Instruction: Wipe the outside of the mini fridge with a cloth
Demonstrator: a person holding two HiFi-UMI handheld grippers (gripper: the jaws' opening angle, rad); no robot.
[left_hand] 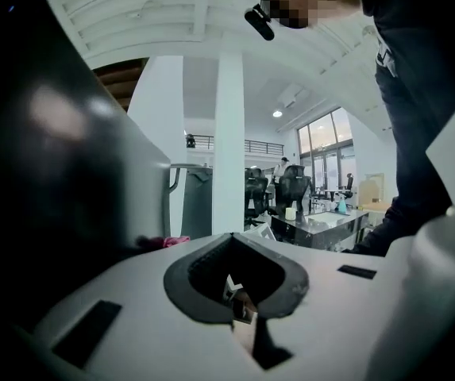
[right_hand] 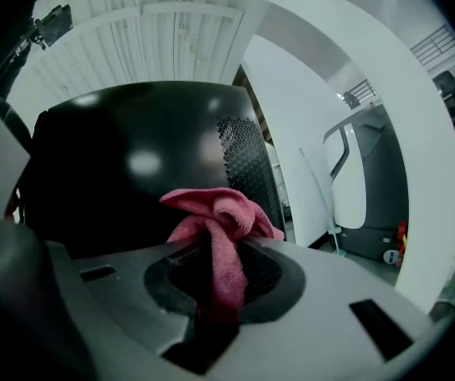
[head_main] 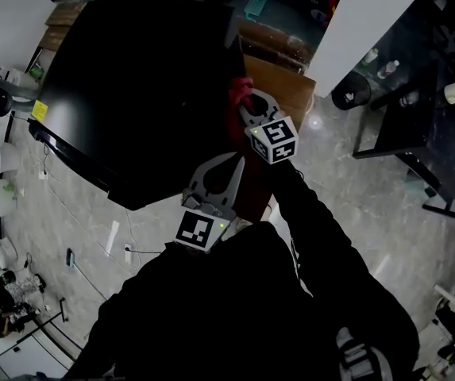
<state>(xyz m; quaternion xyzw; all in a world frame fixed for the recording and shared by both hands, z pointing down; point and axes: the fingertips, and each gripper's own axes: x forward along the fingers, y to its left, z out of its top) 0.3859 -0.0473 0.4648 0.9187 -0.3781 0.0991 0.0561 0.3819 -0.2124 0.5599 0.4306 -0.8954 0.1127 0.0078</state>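
Note:
The black mini fridge (head_main: 132,94) fills the upper left of the head view, seen from above. My right gripper (head_main: 247,105) is shut on a pink cloth (head_main: 241,90), which it holds against the fridge's right side. In the right gripper view the cloth (right_hand: 215,221) bunches out of the jaws in front of the glossy black fridge wall (right_hand: 124,165) and its vent grille (right_hand: 247,165). My left gripper (head_main: 237,161) is shut on nothing, just below the right one and beside the fridge's near right corner. The fridge (left_hand: 52,173) looms dark at the left of the left gripper view.
A wooden stand (head_main: 287,86) is under and beside the fridge. A dark desk (head_main: 418,94) with bottles stands at the right. Cables and a power strip (head_main: 116,240) lie on the pale floor at the left. A white pillar (left_hand: 229,149) and office chairs are beyond.

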